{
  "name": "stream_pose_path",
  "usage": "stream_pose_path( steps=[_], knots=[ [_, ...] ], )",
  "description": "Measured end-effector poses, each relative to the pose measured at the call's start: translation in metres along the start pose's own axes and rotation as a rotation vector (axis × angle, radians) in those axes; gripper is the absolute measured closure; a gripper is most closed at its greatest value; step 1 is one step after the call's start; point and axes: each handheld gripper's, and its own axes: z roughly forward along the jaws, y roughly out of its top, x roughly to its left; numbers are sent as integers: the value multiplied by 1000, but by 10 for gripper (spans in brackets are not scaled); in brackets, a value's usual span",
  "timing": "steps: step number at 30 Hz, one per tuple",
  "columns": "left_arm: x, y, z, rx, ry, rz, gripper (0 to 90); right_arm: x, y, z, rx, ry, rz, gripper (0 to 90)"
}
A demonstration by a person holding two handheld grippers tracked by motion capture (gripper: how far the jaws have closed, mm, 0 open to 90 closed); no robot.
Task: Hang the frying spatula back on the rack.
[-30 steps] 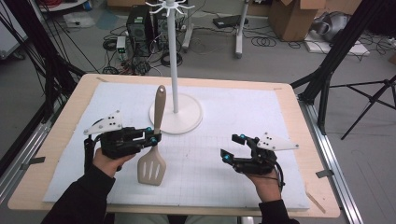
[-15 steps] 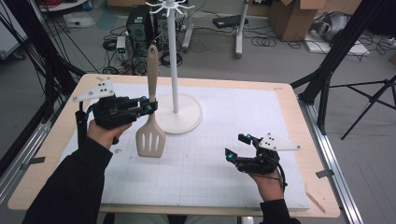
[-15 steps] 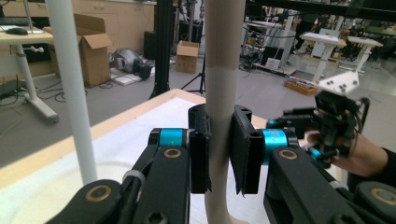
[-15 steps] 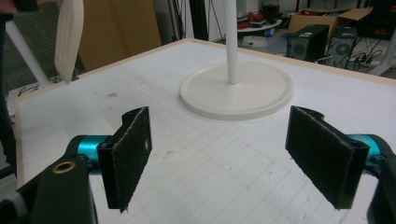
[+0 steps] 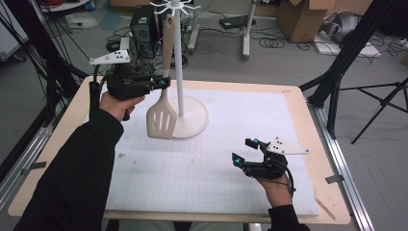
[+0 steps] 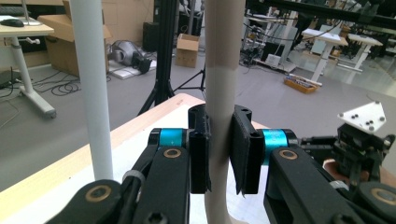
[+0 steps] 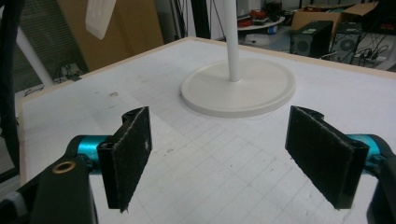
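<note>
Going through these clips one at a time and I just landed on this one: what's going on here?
A person works at a table with a gripper in each hand. The left gripper is shut on the handle of a cream slotted spatula, held upright in the air beside the white hook stand, its handle top near the hooks, probably to hang it. The right gripper is open and holds nothing, low over the white gridded mat.

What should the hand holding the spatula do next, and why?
Probably lift the spatula a bit higher and ease its handle top toward a hook on the white stand. The left gripper is shut on the handle, the spatula hangs upright beside the pole, and its top sits just under the hooks.
</note>
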Motion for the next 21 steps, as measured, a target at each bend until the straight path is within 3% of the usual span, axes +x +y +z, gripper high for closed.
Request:
stream_pose_path(
  steps=[5, 8, 15, 21],
  knots=[
    [10, 3, 6, 11, 3, -22, 783, -1, -1, -1, -3, 3, 10, 215],
    [15, 4, 8, 30, 13, -13, 782, -2, -2, -2, -12, 10, 13, 215],
    [29, 3, 15, 44, 30, -48, 782, -2, -3, -7, -26, 17, 27, 215],
    [25, 0, 21, 45, 37, -25, 774, -1, -4, -11, -27, 6, 28, 215]
  ],
)
